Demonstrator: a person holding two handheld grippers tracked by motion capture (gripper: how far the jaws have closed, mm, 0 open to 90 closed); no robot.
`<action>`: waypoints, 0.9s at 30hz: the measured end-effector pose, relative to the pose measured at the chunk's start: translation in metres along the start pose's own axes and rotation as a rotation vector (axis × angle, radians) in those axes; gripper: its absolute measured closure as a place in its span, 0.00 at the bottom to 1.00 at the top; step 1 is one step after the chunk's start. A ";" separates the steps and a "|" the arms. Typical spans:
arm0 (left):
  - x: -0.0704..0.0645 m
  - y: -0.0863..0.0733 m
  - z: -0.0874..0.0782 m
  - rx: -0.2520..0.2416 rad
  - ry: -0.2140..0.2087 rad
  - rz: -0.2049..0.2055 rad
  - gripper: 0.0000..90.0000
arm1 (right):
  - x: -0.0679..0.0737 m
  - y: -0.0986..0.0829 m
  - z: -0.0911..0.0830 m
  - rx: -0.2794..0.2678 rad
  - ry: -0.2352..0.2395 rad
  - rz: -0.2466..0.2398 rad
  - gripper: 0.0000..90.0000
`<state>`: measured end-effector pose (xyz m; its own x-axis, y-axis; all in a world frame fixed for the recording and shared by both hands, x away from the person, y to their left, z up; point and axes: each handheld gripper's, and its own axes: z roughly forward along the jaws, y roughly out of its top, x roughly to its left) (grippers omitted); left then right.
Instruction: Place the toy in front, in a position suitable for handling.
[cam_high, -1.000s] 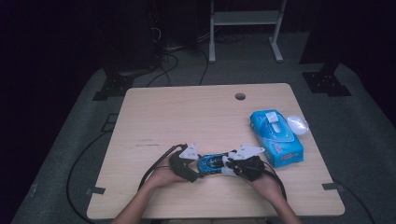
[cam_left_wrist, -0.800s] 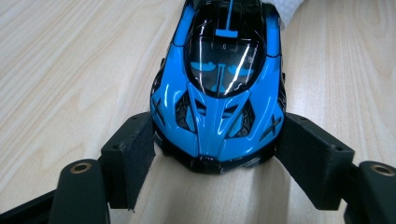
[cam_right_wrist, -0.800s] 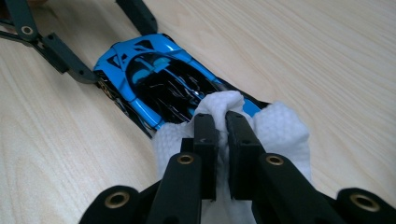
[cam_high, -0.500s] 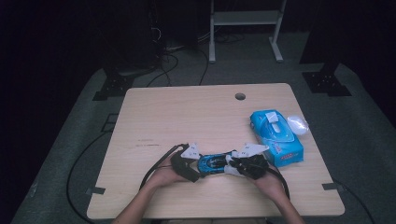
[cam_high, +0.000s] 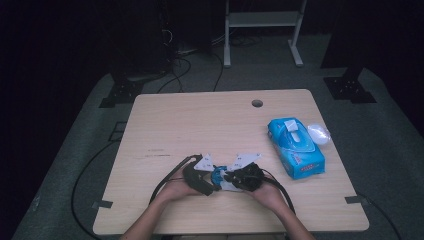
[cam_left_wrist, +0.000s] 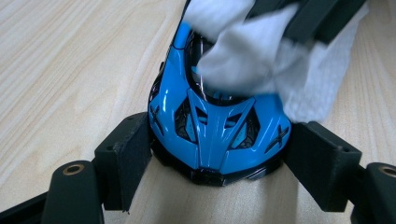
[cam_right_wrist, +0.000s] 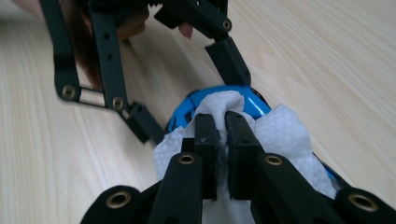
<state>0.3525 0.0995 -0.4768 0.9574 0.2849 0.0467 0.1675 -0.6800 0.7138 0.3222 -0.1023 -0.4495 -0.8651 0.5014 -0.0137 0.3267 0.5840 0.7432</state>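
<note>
- Blue toy sports car (cam_left_wrist: 217, 133) sits on the wooden table (cam_high: 200, 125), near the person's edge, well left of the blue wet-wipe pack (cam_high: 295, 147).
- Left gripper (cam_left_wrist: 217, 158): jaws spread to about the car's width, one black pad against each flank at the end of the car nearest that camera. It holds the car by its sides.
- Car's wheels look to be on the tabletop; contact underneath is hidden by the body.
- Right gripper (cam_right_wrist: 223, 140): jaws drawn close together, pinching a fold of white wipe (cam_right_wrist: 280, 130) between the pads.
- The wipe lies on the car's roof and glass, draped over the far half of the car as the left gripper view has it; the car's near end is bare and glossy.
- In the right gripper view the car shows as a blue rim (cam_right_wrist: 252, 100) past the wipe, with the left gripper's linkage beyond it and fingers (cam_right_wrist: 186, 31) of a hand behind.
- High view: the two grippers meet tip to tip over the car (cam_high: 218, 176), left gripper (cam_high: 210, 184) to its left, right gripper (cam_high: 229, 180) to its right, forearms coming in from the table's near edge.
- Wet-wipe pack lies flat with its white flap lid (cam_high: 292, 128) up; a small clear plastic piece (cam_high: 318, 133) rests just beside it on the right.
- Round cable hole (cam_high: 257, 103) in the tabletop, behind the wipe pack toward the far edge.
</note>
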 end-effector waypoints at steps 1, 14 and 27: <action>0.000 0.000 0.000 0.001 0.001 0.002 0.28 | -0.001 0.003 0.003 0.004 0.007 0.004 0.93; 0.000 0.001 0.000 0.007 0.000 0.005 0.28 | -0.004 0.013 0.014 0.043 0.040 0.028 0.94; -0.001 0.001 0.000 0.002 0.001 -0.001 0.28 | -0.004 0.013 0.017 0.029 0.039 0.047 0.94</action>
<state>0.3518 0.0991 -0.4763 0.9571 0.2861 0.0464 0.1691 -0.6811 0.7124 0.3365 -0.0859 -0.4510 -0.8626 0.5038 0.0467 0.3774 0.5792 0.7226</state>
